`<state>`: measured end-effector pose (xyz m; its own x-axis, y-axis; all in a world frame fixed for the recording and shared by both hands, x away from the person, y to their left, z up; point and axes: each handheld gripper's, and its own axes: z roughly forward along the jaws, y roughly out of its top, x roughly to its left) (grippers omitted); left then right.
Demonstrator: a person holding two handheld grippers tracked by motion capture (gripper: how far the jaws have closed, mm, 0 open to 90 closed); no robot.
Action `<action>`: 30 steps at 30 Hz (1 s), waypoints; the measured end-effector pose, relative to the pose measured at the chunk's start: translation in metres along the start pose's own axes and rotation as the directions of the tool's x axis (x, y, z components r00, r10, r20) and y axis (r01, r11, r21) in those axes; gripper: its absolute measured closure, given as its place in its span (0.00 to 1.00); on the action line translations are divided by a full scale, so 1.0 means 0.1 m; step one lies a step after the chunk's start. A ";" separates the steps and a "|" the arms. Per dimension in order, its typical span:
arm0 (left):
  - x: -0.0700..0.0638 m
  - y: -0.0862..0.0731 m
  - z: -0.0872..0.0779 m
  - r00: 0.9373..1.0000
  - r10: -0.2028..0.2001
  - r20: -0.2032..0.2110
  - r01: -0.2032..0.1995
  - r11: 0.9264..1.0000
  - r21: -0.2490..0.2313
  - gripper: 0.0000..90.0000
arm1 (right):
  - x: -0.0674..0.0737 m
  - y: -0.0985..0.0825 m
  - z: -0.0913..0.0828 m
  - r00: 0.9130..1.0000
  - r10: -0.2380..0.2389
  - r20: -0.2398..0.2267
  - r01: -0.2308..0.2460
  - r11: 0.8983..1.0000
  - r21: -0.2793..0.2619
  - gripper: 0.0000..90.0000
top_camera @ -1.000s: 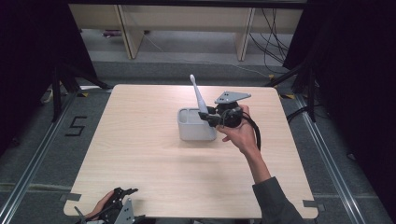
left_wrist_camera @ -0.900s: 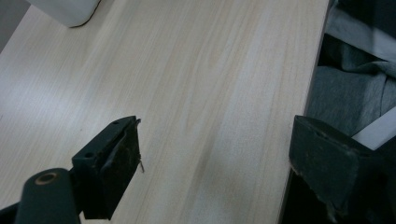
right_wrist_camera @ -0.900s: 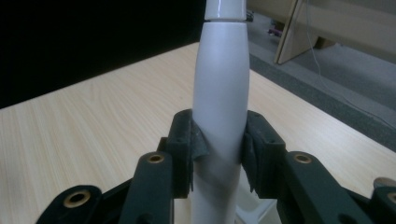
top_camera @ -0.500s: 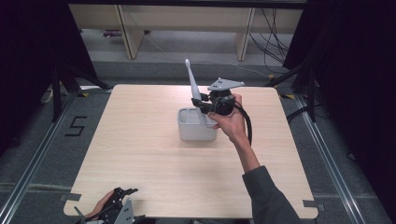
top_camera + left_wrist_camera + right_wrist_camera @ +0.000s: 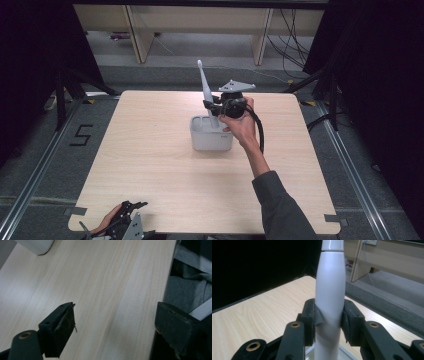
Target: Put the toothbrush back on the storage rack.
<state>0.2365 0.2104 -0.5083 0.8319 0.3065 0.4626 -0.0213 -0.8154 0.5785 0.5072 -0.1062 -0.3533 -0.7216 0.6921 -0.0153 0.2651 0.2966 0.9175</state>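
Above holder [image 5: 211, 140], toothbrush [image 5: 205, 86] now more upright.

white toothbrush [image 5: 204, 85], grey holder [image 5: 211, 138], pale wood-grain table [image 5: 150, 150]

Right gripper [image 5: 214, 107] raised at arm's length, jaws clamped; left gripper [image 5: 131, 216] low, jaws wide apart.

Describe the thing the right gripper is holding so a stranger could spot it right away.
On the wooden table, find the grey box near the middle. The right gripper clamps a white electric toothbrush just above it: the lone tall, slim, tapered thing standing upright.
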 end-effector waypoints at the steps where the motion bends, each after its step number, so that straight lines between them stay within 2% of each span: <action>1: 0.00 0.00 0.00 1.000 0.002 -0.001 -0.002 1.000 0.001 0.18 | -0.01 -0.01 0.02 1.000 -0.001 0.007 0.001 1.000 -0.002 0.74; 2: 0.00 0.00 0.00 1.000 0.002 -0.001 -0.002 1.000 0.001 0.18 | -0.02 -0.02 0.03 1.000 0.008 -0.005 -0.008 1.000 0.005 0.74; 7: 0.00 0.00 0.00 1.000 0.002 -0.003 -0.002 1.000 0.001 0.18 | -0.04 -0.06 0.10 1.000 0.015 0.014 -0.015 1.000 0.013 0.74; 8: 0.00 0.00 0.00 1.000 0.002 -0.002 -0.002 1.000 0.001 0.18 | -0.04 -0.07 0.11 1.000 0.023 0.009 -0.023 0.999 0.029 0.74; 11: 0.00 0.00 0.00 1.000 0.001 0.001 -0.001 1.000 0.000 0.18 | -0.06 -0.10 0.14 1.000 0.009 0.016 -0.010 0.999 0.042 0.74; 16: 0.00 0.00 0.00 1.000 0.004 -0.006 -0.004 1.000 0.005 0.18 | -0.06 -0.18 0.20 1.000 0.012 0.021 -0.013 0.998 0.058 0.74; 18: 0.00 0.00 0.00 1.000 0.005 -0.004 -0.005 1.000 0.007 0.18 | -0.06 -0.23 0.23 0.999 0.024 0.021 -0.026 0.996 0.085 0.74; 21: -0.01 0.00 0.02 1.000 -0.005 -0.018 0.005 1.000 -0.004 0.18 | -0.05 -0.29 0.28 0.999 0.003 0.036 -0.006 0.995 0.100 0.74; 23: -0.02 0.00 0.02 1.000 -0.004 -0.019 0.004 1.000 -0.005 0.18 | -0.05 -0.29 0.28 1.000 0.008 0.024 -0.011 0.993 0.121 0.74; 24: -0.01 0.00 0.01 1.000 -0.007 -0.001 0.007 1.000 -0.002 0.18 | -0.05 -0.30 0.30 1.000 0.001 0.029 -0.005 0.993 0.116 0.74; 25: -0.01 0.00 0.01 1.000 -0.011 0.002 0.011 1.000 -0.002 0.18 | -0.04 -0.31 0.30 1.000 0.016 0.027 -0.019 0.991 0.131 0.74; 27: 0.00 0.00 0.00 1.000 0.004 0.014 -0.005 1.000 0.012 0.18 | -0.04 -0.33 0.32 0.999 0.014 0.030 -0.018 0.990 0.137 0.74; 28: 0.00 0.00 0.00 1.000 0.003 0.010 -0.003 1.000 0.007 0.18 | -0.04 -0.33 0.32 0.999 0.018 0.027 -0.022 0.990 0.143 0.74; 29: 0.00 0.00 0.00 1.000 0.004 0.013 -0.005 1.000 0.012 0.18 | -0.04 -0.34 0.32 0.999 0.003 0.037 -0.008 0.988 0.151 0.74; 30: 0.00 0.00 0.00 1.000 0.004 0.013 -0.004 1.000 0.012 0.18 | -0.04 -0.35 0.34 1.000 0.008 0.025 -0.011 0.989 0.148 0.74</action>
<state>0.2360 0.2105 -0.5081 0.8392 0.2966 0.4559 -0.0181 -0.8225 0.5685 0.5226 -0.0971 -0.3991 -0.7037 0.7103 -0.0181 0.3651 0.3832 0.8484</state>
